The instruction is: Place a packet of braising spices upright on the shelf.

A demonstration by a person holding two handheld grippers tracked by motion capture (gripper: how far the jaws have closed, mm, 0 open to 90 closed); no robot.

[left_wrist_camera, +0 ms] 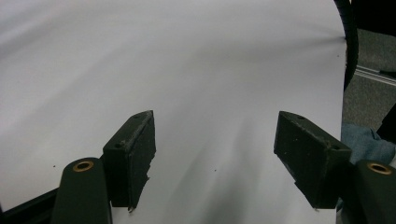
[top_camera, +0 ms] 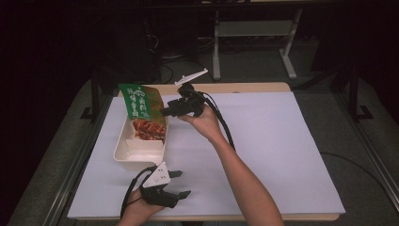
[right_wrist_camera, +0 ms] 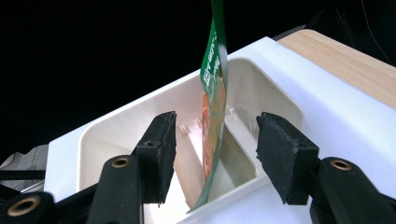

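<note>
- A green snack pouch (right_wrist_camera: pixel 214 100) stands on edge in the cream tray (top_camera: pixel 123 151), at ten o'clock on the white tabletop (top_camera: pixel 273 141).
- The right claw (right_wrist_camera: pixel 215 156) is released, jaws either side of the pouch, not touching.
- The left claw (left_wrist_camera: pixel 215 163) hangs released at six o'clock, nothing between its jaws.

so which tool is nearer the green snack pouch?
Right. The right tool is open right beside the green snack pouch standing in the tray; the left tool sits open below the tray.

Left gripper (top_camera: pixel 179 183) low at the table's near edge, jaws spread wide, nothing between them. Right gripper (top_camera: pixel 165 112) toward the far edge, forearm stretched out, jaws parted, gripping nothing.
</note>
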